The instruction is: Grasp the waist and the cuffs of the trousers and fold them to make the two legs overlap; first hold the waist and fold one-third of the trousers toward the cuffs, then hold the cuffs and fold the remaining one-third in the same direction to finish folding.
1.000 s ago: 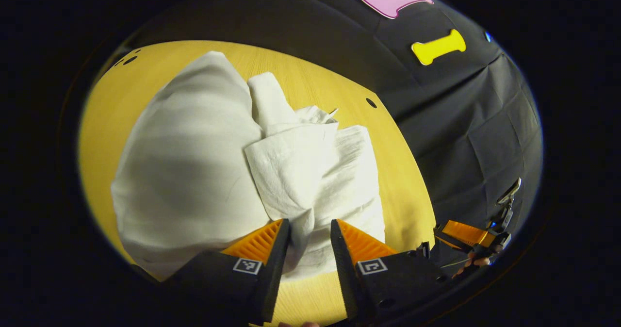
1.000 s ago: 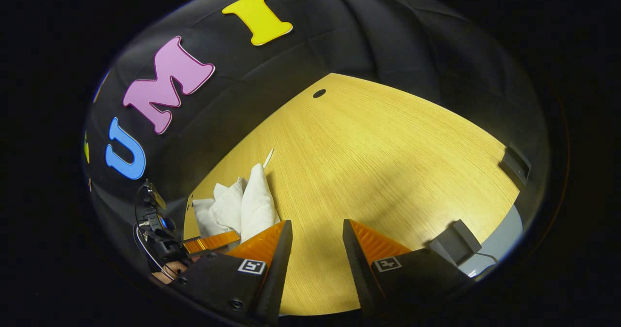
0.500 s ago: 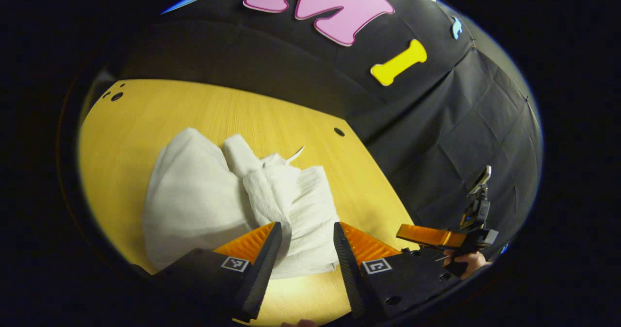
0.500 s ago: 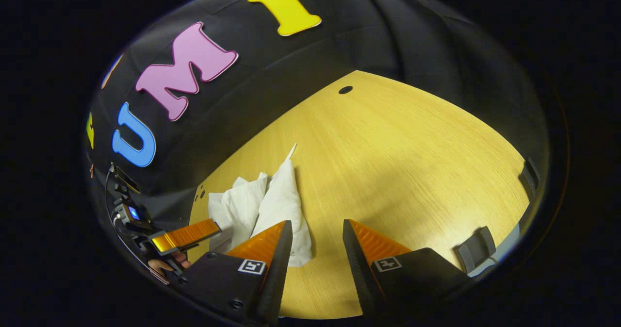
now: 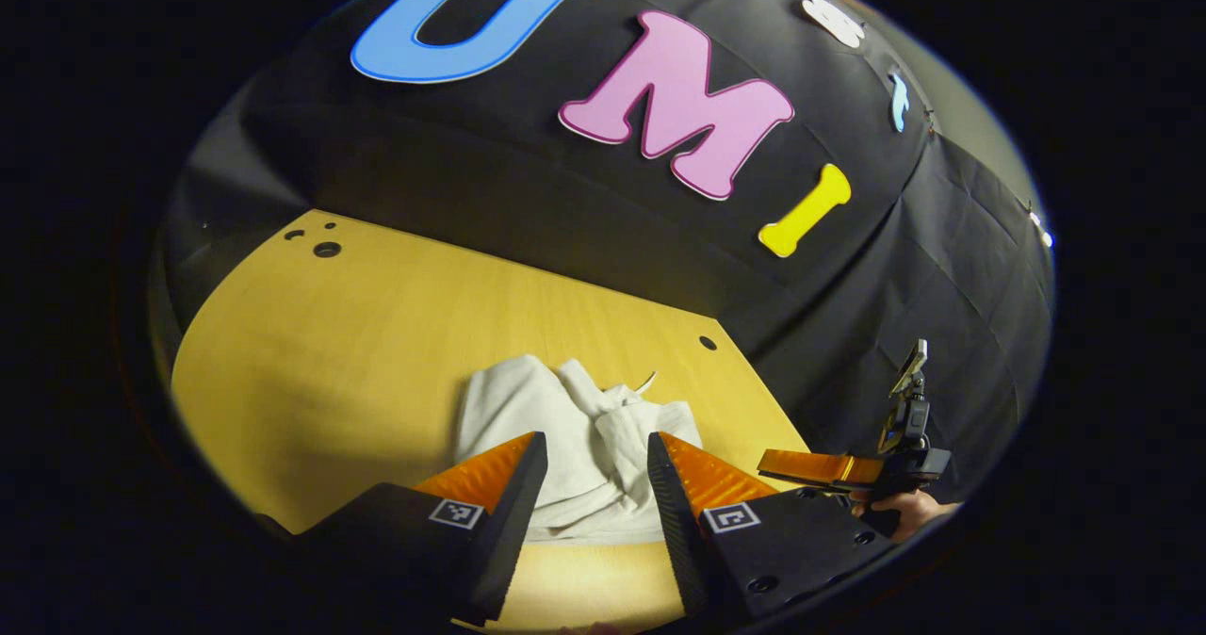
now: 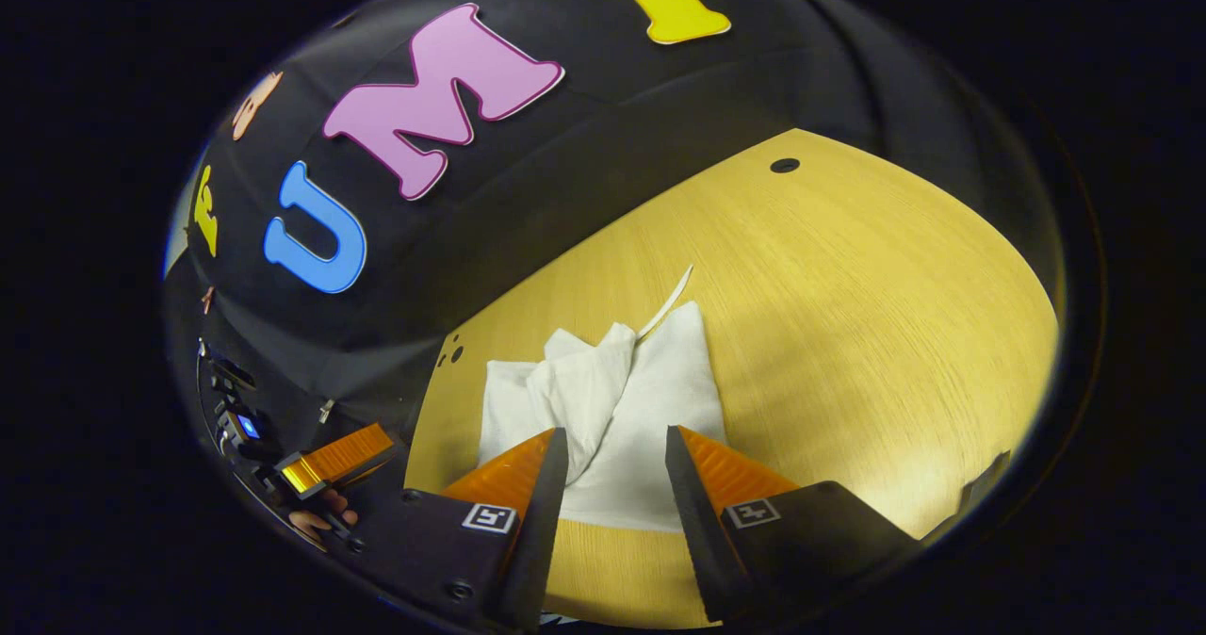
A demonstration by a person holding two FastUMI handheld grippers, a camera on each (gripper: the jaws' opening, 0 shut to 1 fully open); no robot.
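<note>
Left gripper view has the left gripper point(image 5: 589, 484) at the bottom of the picture with its two fingers spread apart and nothing between them; it hangs above the table, released, touching neither cloth nor wood. Each finger carries a small square black-and-white marker on its upper face, a coded pattern and not readable writing. Straight ahead, seen through the gap between the fingers, lie the white trousers point(image 5: 575, 428), bunched into a rumpled, partly folded heap on the yellow wooden table point(image 5: 311, 352). A thin white drawstring point(image 5: 645, 382) pokes out from the far edge of the heap. Off to the right, the right gripper point(image 5: 820, 467) shows side-on, with the person's hand point(image 5: 904, 508) behind it, clear of the trousers.

Right gripper view shows that same right gripper point(image 6: 617, 484) from behind, jaws likewise parted and empty, held above the near edge of the trousers point(image 6: 650, 409) without contact. Its fingers bear the same kind of square coded markers. The drawstring point(image 6: 667, 301) trails away from the heap across the table point(image 6: 848, 277). At the lower left, the left gripper point(image 6: 334, 456) appears, well apart from the cloth, with fingers of the person's hand point(image 6: 316, 522) beneath it.
</note>
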